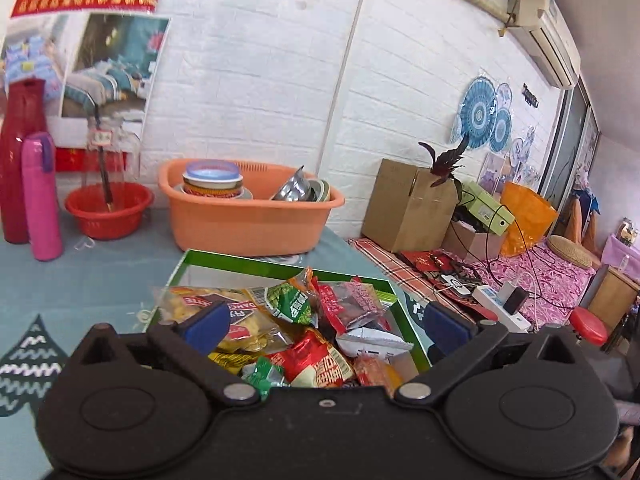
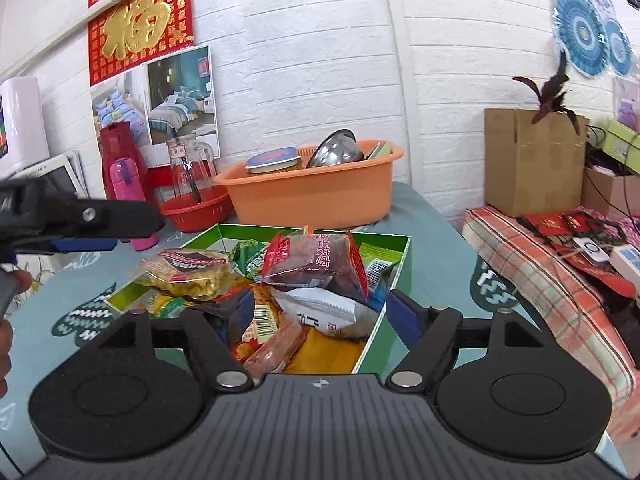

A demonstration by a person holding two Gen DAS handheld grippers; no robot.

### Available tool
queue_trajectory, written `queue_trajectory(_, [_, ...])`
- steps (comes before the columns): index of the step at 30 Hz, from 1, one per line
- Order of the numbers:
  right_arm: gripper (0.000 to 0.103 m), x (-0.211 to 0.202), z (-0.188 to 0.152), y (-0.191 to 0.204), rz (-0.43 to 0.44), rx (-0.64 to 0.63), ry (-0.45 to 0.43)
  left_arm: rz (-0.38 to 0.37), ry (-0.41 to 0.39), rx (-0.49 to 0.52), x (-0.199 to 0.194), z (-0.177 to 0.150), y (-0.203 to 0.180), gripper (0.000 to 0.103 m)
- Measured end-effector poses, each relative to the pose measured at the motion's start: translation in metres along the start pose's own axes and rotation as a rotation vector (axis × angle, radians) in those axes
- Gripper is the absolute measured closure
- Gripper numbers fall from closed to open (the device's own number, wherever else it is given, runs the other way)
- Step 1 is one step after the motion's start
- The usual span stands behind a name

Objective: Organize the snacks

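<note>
Hovering low over a heaped green box (image 1: 200, 258) of snack packets, the left gripper (image 1: 326, 322) has its blue-padded fingers spread wide with nothing between them, and the right gripper (image 2: 320, 312) sits just as open at the box's near right corner, its right finger outside the green wall (image 2: 378, 336) and its left finger down among the wrappers. Directly under and ahead of the left gripper lie a yellow bag of puffed snacks (image 1: 192, 308), a green pea packet (image 1: 292, 300), a red date packet (image 1: 352, 300) and a white sachet (image 1: 372, 340), all piled loosely on one another. Between the right gripper's fingers are an orange bar wrapper (image 2: 280, 346) and a white pouch (image 2: 324, 308), with the red date packet (image 2: 316, 264) standing tallest just beyond and blocking sight of the box's far end. Off to the right gripper's left, the left gripper (image 2: 84, 228) shows side-on above the teal tablecloth (image 2: 432, 216). Farther ahead an orange plastic basin (image 1: 248, 216) holding bowls and a steel dish stands just behind the box. Left of it are a red basin (image 1: 108, 210), a glass pitcher (image 1: 110, 148), a pink flask (image 1: 40, 196) and a red jug (image 1: 20, 152). Far right, off the table, a cardboard box (image 1: 408, 208) stands by the white brick wall (image 1: 260, 60).
</note>
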State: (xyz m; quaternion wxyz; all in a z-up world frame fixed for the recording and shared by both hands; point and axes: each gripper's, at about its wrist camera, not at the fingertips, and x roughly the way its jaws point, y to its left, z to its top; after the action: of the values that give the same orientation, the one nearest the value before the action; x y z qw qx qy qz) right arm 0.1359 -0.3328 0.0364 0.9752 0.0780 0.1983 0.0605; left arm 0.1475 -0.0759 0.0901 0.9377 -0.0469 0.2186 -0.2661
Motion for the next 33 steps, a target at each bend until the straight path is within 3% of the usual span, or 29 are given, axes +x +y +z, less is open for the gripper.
queue_trajectory(7, [0.0, -0.061, 0.017, 0.013, -0.001, 0.005, -0.065, 0.078, -0.011, 0.059, -0.06, -0.012, -0.023, 0.0])
queue_trajectory(14, [0.0, -0.096, -0.008, 0.035, -0.039, -0.138, -0.046, 0.19, 0.055, 0.085, -0.085, -0.06, -0.035, 0.0])
queue_trajectory(27, [0.0, -0.095, -0.051, 0.05, -0.044, -0.176, 0.041, 0.255, 0.074, 0.045, -0.088, -0.086, -0.042, 0.0])
queue_trajectory(33, [0.0, -0.091, -0.054, 0.046, -0.051, -0.155, 0.053, 0.241, 0.083, 0.045, -0.085, -0.088, -0.041, 0.0])
